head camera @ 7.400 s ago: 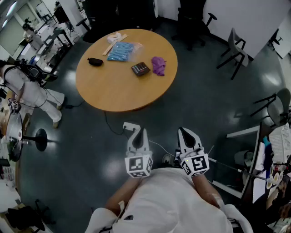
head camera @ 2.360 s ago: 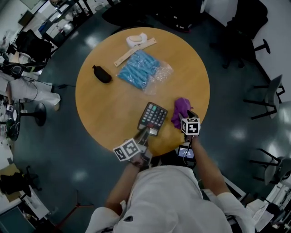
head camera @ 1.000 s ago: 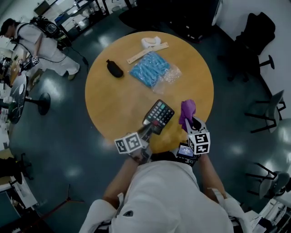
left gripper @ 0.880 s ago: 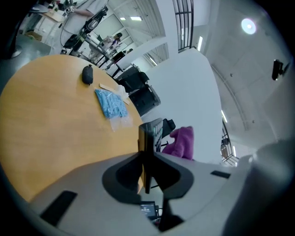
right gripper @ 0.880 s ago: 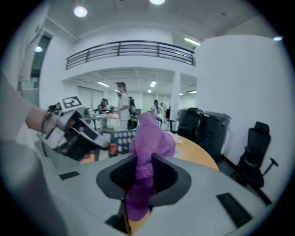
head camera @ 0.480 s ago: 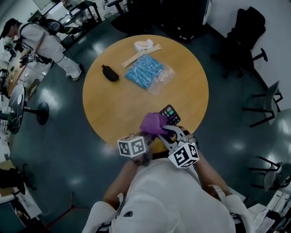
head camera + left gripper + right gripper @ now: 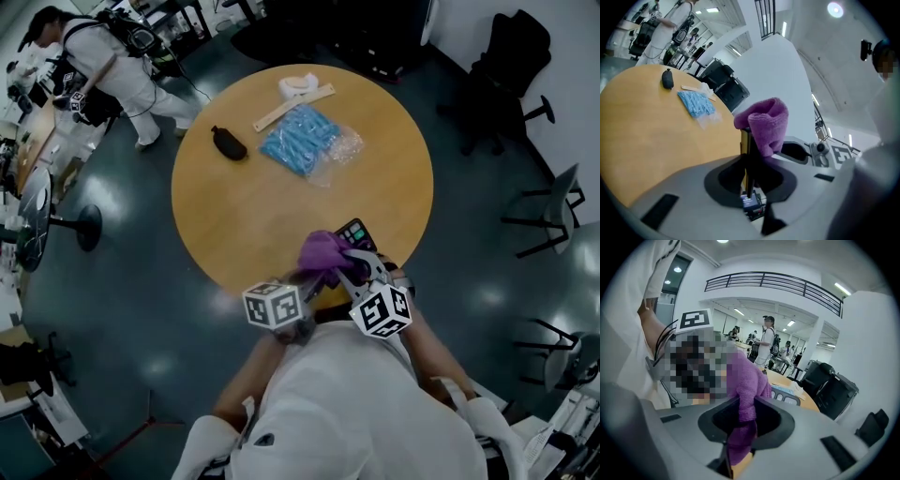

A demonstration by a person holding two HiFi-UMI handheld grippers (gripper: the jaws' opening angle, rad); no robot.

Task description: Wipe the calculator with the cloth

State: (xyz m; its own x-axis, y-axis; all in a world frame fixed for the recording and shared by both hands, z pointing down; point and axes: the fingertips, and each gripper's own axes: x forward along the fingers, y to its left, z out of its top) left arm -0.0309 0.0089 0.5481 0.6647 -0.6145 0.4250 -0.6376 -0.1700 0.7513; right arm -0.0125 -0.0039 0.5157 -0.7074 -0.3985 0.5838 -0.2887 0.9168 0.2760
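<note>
Two grippers are up close together over the near edge of the big round wooden table point(image 7: 244, 202), and I am working both of them.

My left gripper point(image 7: 747, 157) has its fingers clamped on the flat dark calculator with the coloured keys point(image 7: 357, 232). In the left gripper view I see the calculator from its thin edge, standing right between the two fingers. Those jaws have just been closing a little more, with the calculator between them.

My right gripper point(image 7: 742, 423) has its fingers squeezed on the soft purple cloth point(image 7: 322, 251). One end of the cloth hangs down between the right fingers. The rest bunches up past their tips. The cloth sits on top of the calculator, just past the left fingertips. In the head view it hides the near part of the calculator, and only the far end with the keys sticks out beyond the cloth. The right fingertips are just beside the left ones, with the cloth and calculator between them.

Far past both sets of fingers, across the table, lies a clear plastic bag of blue things point(image 7: 301, 140). Beyond it lies a long flat light wooden stick point(image 7: 292, 107), and a small white bundle point(image 7: 299, 86) sits just past the stick. Out to the left of the left fingers, well apart from them, lies a small black pouch point(image 7: 228, 142).
</note>
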